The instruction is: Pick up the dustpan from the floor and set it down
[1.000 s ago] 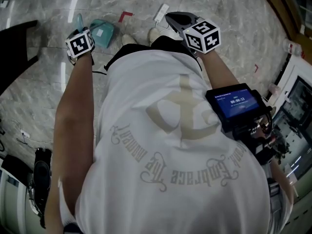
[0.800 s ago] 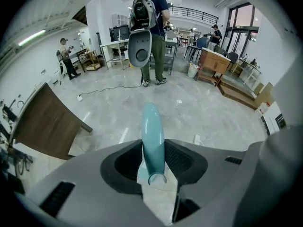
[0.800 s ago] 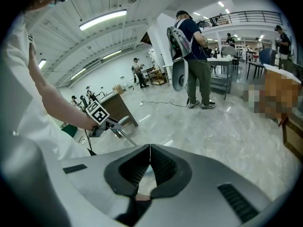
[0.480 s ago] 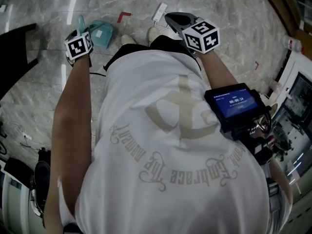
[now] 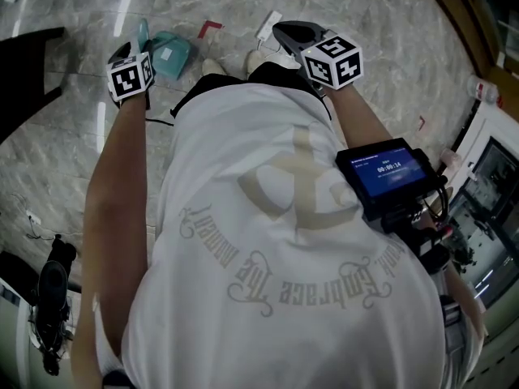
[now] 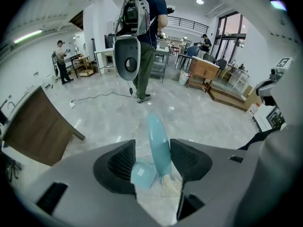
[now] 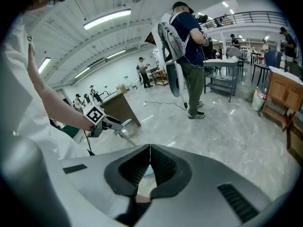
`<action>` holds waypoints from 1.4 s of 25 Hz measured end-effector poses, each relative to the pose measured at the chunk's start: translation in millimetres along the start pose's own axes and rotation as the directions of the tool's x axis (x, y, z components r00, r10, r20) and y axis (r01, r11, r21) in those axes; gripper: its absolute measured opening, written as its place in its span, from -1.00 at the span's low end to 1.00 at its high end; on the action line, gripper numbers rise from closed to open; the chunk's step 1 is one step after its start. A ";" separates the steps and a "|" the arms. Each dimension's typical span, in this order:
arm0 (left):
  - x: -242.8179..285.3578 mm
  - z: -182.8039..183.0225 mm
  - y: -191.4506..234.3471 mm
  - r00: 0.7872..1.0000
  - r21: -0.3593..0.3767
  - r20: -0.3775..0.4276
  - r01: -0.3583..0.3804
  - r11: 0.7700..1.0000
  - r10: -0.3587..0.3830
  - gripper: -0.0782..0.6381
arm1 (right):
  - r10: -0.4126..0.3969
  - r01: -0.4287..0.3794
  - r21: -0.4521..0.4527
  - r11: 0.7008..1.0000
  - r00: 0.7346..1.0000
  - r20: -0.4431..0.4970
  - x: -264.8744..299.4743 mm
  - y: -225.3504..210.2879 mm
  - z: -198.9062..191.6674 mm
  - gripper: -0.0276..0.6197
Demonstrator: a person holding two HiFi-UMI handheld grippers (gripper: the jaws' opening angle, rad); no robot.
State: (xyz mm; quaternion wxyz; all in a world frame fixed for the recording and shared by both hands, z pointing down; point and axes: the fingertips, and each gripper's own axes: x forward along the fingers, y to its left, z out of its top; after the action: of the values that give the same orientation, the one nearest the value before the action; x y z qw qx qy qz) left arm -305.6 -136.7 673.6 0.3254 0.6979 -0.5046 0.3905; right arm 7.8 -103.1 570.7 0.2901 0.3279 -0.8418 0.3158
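Observation:
The teal dustpan [image 5: 169, 53] rests on the marble floor in front of the wearer's feet, its handle [image 5: 143, 32] sticking up. My left gripper [image 5: 128, 53] is at that handle. In the left gripper view its jaws have just been opening and now stand wide; the handle [image 6: 158, 143] rises between them, close to the right pad with a gap on the left, and the pan [image 6: 143, 173] lies below. My right gripper [image 5: 293, 32] hovers over the floor to the right, its jaws shut [image 7: 150, 148] with nothing in them.
A white power strip [image 5: 269, 21] and a red tape mark [image 5: 208, 27] lie just beyond the dustpan. A leaning brown board [image 6: 38, 126] stands at the left. A person with a backpack [image 6: 142, 32] stands further off, with desks [image 6: 203, 72] behind.
The left gripper has shifted slightly to the left and tilted; the teal handle now shows beside its tip. The right gripper has stayed where it was.

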 end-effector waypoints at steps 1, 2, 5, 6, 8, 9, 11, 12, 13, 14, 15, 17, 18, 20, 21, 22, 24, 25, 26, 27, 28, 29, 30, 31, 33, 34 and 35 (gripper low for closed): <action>-2.7 0.5 0.3 1.000 -0.007 0.012 0.001 1.000 -0.001 -0.12 | 0.004 -0.004 -0.006 1.000 1.000 0.001 0.8 0.8 1.3 -0.86; -6.0 1.3 0.8 1.000 -0.014 0.024 0.002 1.000 -0.002 -0.12 | 0.009 -0.008 -0.011 1.000 1.000 0.002 1.5 1.6 2.6 -0.86; -17.5 3.7 1.3 0.998 -0.035 0.060 0.003 0.999 -0.001 -0.12 | 0.023 -0.023 -0.026 0.999 1.000 0.004 3.4 4.2 6.1 -0.86; -21.6 4.3 1.2 0.997 -0.041 0.072 0.002 0.999 0.001 -0.12 | 0.030 -0.030 -0.033 0.999 1.000 0.006 4.5 5.0 8.0 -0.86; -31.0 5.2 1.5 0.995 -0.066 0.099 -0.004 0.998 0.010 -0.12 | 0.049 -0.049 -0.055 0.997 0.999 0.013 7.8 7.6 13.7 -0.86; -36.6 5.2 1.7 0.993 -0.086 0.116 -0.007 0.996 0.017 -0.12 | 0.061 -0.060 -0.068 0.996 0.998 0.017 9.8 9.7 16.7 -0.86; -49.2 4.6 0.5 0.988 -0.132 0.153 -0.008 0.991 0.029 -0.12 | 0.084 -0.081 -0.094 0.992 0.996 0.026 12.8 15.6 21.1 -0.86; -55.6 4.4 -0.9 0.985 -0.149 0.172 -0.008 0.989 0.033 -0.12 | 0.095 -0.091 -0.104 0.990 0.995 0.030 13.9 19.0 23.1 -0.86; -61.8 4.3 -2.7 0.981 -0.161 0.189 -0.006 0.987 0.037 -0.12 | 0.105 -0.100 -0.113 0.989 0.994 0.034 14.9 22.4 25.2 -0.86; -67.8 4.1 -5.1 0.978 -0.168 0.205 -0.005 0.986 0.040 -0.13 | 0.114 -0.109 -0.122 0.987 0.993 0.038 15.7 25.7 27.5 -0.86; -73.6 3.8 -7.9 0.974 -0.174 0.221 -0.003 0.985 0.042 -0.13 | 0.123 -0.116 -0.132 0.984 0.992 0.042 16.4 28.8 29.7 -0.86; -84.9 1.8 -14.2 0.967 -0.187 0.251 0.003 0.982 0.045 -0.14 | 0.143 -0.134 -0.156 0.979 0.988 0.050 17.6 34.9 34.2 -0.86; -90.8 0.4 -17.0 0.962 -0.196 0.268 0.008 0.981 0.046 -0.17 | 0.156 -0.145 -0.171 0.975 0.986 0.052 18.8 38.2 36.8 -0.86; -103.0 -1.9 -21.6 0.950 -0.219 0.310 0.025 0.975 0.045 -0.28 | 0.183 -0.168 -0.205 0.964 0.981 0.056 21.8 45.1 42.9 -0.86; -109.0 -2.6 -24.1 0.943 -0.231 0.331 0.037 0.972 0.043 -0.34 | 0.195 -0.178 -0.222 0.959 0.979 0.057 22.7 48.3 45.5 -0.86; -114.4 -3.4 -27.0 0.935 -0.242 0.351 0.047 0.969 0.043 -0.38 | 0.206 -0.187 -0.237 0.953 0.977 0.059 22.7 50.8 47.4 -0.86; -123.5 -5.3 -34.8 0.922 -0.259 0.385 0.064 0.964 0.042 -0.46 | 0.226 -0.201 -0.255 0.946 0.972 0.068 20.6 54.1 50.1 -0.86; -127.9 -6.4 -39.3 0.915 -0.261 0.401 0.072 0.963 0.041 -0.50 | 0.238 -0.211 -0.258 0.943 0.968 0.077 19.1 55.7 51.4 -0.86; -132.5 -7.3 -43.8 0.909 -0.260 0.415 0.078 0.962 0.038 -0.53 | 0.253 -0.223 -0.258 0.940 0.964 0.087 17.5 57.9 53.2 -0.86; -137.6 -8.0 -47.7 0.902 -0.256 0.429 0.084 0.963 0.036 -0.58 | 0.270 -0.237 -0.262 0.936 0.958 0.097 16.2 61.2 55.7 -0.86; -143.1 -8.4 -51.0 0.896 -0.252 0.443 0.088 0.964 0.034 -0.63 | 0.288 -0.251 -0.270 0.930 0.952 0.106 15.1 65.5 59.0 -0.86; -149.0 -8.8 -53.7 0.890 -0.250 0.455 0.092 0.964 0.033 -0.66 | 0.305 -0.264 -0.282 0.922 0.946 0.111 14.4 70.8 62.4 -0.86; -154.7 -9.4 -56.1 0.885 -0.247 0.464 0.096 0.964 0.031 -0.69 | 0.322 -0.277 -0.298 0.913 0.940 0.113 14.0 76.8 65.9 -0.86; -160.0 -10.1 -58.6 0.881 -0.242 0.472 0.098 0.965 0.029 -0.72 | 0.339 -0.291 -0.314 0.904 0.934 0.112 13.9 83.3 69.2 -0.86; -168.8 -12.1 -65.4 0.877 -0.218 0.480 0.098 0.971 0.019 -0.75 | 0.375 -0.319 -0.345 0.883 0.920 0.111 13.5 96.4 74.4 -0.86; -172.4 -13.2 -69.7 0.876 -0.202 0.482 0.097 0.975 0.012 -0.75 | 0.394 -0.333 -0.362 0.871 0.912 0.109 12.9 102.7 76.4 -0.86; -175.9 -14.1 -74.3 0.875 -0.186 0.484 0.098 0.978 0.005 -0.75 | 0.412 -0.345 -0.380 0.858 0.905 0.107 12.1 108.8 78.1 -0.86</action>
State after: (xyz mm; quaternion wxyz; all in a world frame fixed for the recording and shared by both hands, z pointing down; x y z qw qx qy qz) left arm -270.1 -24.8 522.4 0.2687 0.7479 -0.5900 0.1426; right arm -101.6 -100.3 492.6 0.1965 0.1260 -0.9557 0.1794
